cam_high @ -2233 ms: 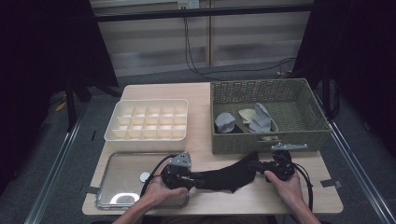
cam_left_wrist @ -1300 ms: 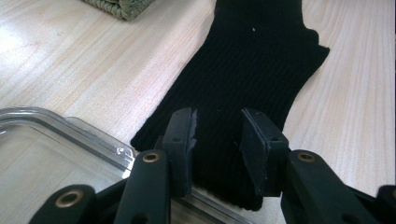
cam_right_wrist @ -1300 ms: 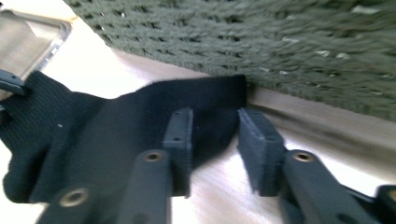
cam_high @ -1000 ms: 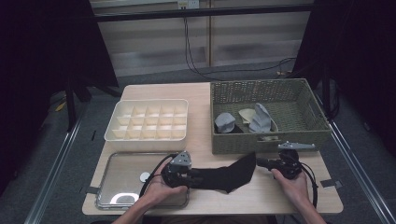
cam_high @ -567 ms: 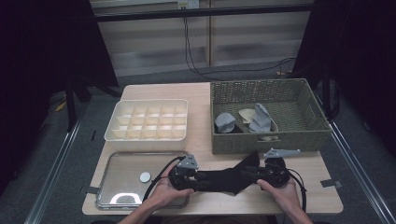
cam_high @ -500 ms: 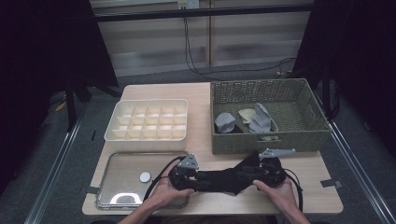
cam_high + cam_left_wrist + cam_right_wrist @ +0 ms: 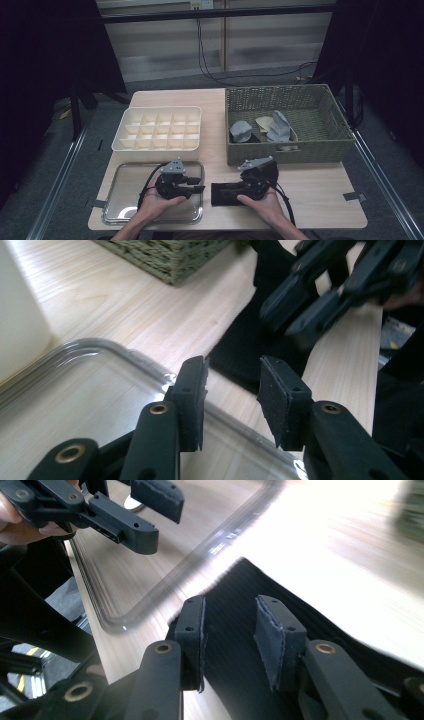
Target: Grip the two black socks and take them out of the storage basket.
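Note:
A black cloth [image 7: 219, 196] lies folded short on the wooden table, just right of the metal tray [image 7: 118, 200]. My right gripper [image 7: 233, 190] reaches over it from the right. In the right gripper view its jaws [image 7: 230, 625] stand apart over the ribbed black cloth [image 7: 240, 580]. They have just been closing, and the pads do not press on the cloth. My left gripper [image 7: 200, 189] hovers over the tray's right edge. Its jaws [image 7: 232, 385] are open with nothing between them, and the cloth [image 7: 245, 350] lies just beyond.
A white compartment box [image 7: 159, 145] stands behind the tray. A wicker basket [image 7: 285, 150] at the back right holds grey and beige cloth pieces [image 7: 277, 127]. Bare table lies to the right of my right hand.
The cloth was stretched out between both grippers and now lies in a short folded heap. My right gripper moved left along it. My left gripper let go and drew back over the tray.

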`<state>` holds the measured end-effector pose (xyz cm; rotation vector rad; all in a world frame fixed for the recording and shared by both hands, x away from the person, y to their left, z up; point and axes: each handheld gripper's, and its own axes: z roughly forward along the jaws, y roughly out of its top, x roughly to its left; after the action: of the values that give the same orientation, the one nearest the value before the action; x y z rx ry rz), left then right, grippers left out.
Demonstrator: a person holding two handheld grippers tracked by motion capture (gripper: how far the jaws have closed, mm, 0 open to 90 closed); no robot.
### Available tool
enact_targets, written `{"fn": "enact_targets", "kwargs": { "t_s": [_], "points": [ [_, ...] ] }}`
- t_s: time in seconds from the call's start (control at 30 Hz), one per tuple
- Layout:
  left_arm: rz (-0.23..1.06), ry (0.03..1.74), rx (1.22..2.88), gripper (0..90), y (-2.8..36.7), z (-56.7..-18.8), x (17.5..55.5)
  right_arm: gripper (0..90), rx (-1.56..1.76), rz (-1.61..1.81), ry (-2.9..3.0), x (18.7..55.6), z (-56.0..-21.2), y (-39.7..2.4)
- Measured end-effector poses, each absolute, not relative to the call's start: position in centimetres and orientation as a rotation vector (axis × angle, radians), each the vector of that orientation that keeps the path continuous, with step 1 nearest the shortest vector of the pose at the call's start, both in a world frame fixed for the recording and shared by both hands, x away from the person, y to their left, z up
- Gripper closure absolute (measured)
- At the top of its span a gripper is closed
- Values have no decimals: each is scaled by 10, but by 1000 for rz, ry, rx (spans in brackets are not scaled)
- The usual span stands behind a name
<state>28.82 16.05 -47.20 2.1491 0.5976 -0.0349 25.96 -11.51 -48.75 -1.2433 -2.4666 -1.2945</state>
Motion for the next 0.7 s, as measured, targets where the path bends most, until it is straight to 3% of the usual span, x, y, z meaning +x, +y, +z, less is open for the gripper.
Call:
{"fn": "enact_targets", "kwargs": {
  "t_s": [0.43,0.57,0.7],
  "points": [
    [-24,627,2133,588,169,-473,292,595,-1172,-1252,-2566,269,-500,-79],
    [-19,621,2138,586,170,-473,291,689,-1155,-1265,-2666,264,-501,-75],
    [-20,624,2140,586,170,-473,291,837,-1181,-1260,-2660,267,-503,-79]
  ]
}}
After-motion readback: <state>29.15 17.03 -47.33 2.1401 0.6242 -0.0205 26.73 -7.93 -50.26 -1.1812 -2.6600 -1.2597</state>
